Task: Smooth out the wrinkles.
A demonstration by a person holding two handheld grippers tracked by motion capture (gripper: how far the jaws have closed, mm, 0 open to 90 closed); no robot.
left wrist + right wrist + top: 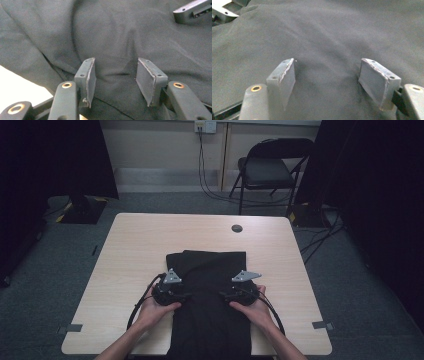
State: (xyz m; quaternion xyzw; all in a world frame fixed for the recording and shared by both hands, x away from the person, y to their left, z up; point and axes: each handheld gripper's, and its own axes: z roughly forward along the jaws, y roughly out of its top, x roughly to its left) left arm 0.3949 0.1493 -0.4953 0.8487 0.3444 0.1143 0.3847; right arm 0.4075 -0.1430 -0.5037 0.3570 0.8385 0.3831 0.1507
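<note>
- Pale desk [135, 245] carries a black cloth [210, 270] reaching over its near edge.
- Left tool [115, 75] gapes over the cloth, gripping nothing.
- Right tool [327, 77] likewise, wide.

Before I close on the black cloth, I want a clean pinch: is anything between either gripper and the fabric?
Nothing visible. The left gripper and right gripper both stand open directly over the black cloth, with bare fabric between their jaws.

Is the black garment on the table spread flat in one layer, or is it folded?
Folded. The black garment forms a narrow strip, its far end doubled with offset edges, and the left gripper view shows an upper layer's edge over the table.
</note>
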